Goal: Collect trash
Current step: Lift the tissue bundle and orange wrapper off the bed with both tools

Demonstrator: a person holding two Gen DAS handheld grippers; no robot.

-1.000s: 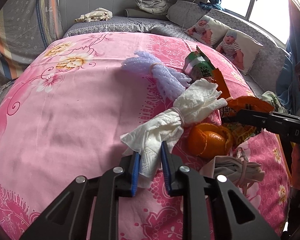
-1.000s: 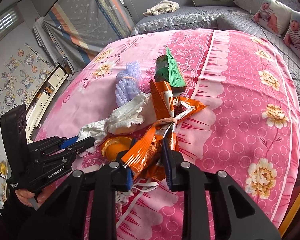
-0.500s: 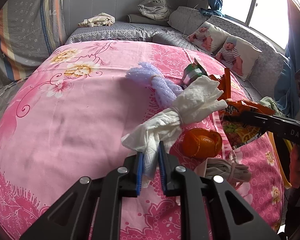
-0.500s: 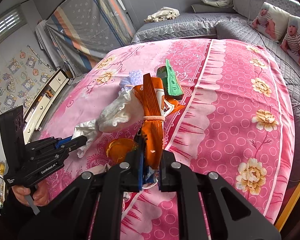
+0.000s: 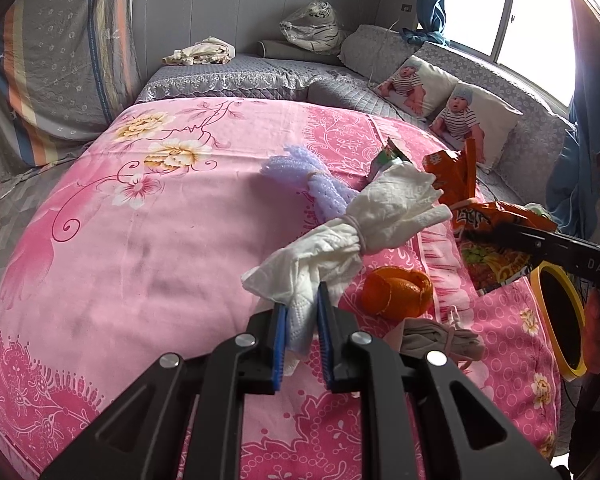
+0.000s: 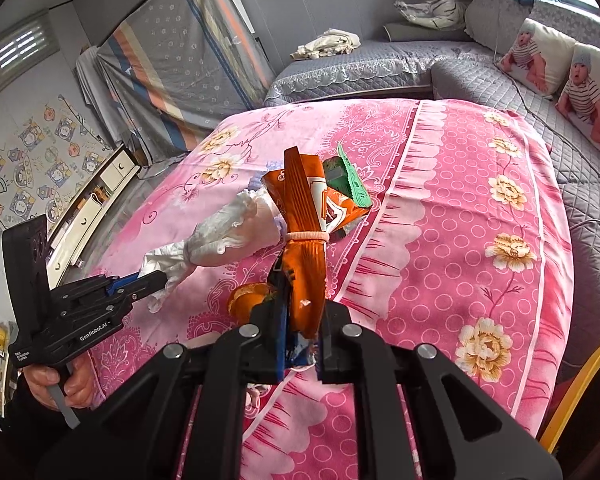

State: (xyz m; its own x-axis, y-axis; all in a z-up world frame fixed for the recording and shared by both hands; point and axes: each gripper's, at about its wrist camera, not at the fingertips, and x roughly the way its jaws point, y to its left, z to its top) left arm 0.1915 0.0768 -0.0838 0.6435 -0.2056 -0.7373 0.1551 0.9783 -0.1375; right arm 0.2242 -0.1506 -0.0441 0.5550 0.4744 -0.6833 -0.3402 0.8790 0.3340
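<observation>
My left gripper [image 5: 302, 320] is shut on a white tissue bundle [image 5: 364, 224] tied with a band, held above the pink bed; it also shows in the right wrist view [image 6: 220, 236]. My right gripper [image 6: 300, 336] is shut on an orange snack wrapper [image 6: 306, 240] tied with a pink band, lifted off the bed; the wrapper shows in the left wrist view [image 5: 488, 240]. On the bed lie an orange peel [image 5: 398, 292], a purple foam net [image 5: 312, 184], a green carton [image 6: 346, 182] and a grey cloth bundle [image 5: 440, 336].
The pink floral bedspread [image 5: 140, 248] covers a round bed. A yellow-rimmed bin [image 5: 560, 320] stands at the bed's right edge. A grey sofa [image 5: 260, 72] with baby-print pillows [image 5: 440, 96] lines the back. A cabinet [image 6: 92, 208] stands at the left.
Both grippers have closed on their items and lifted them. The tissue bundle and the orange wrapper have risen off the bed. The yellow bin has come into view.
</observation>
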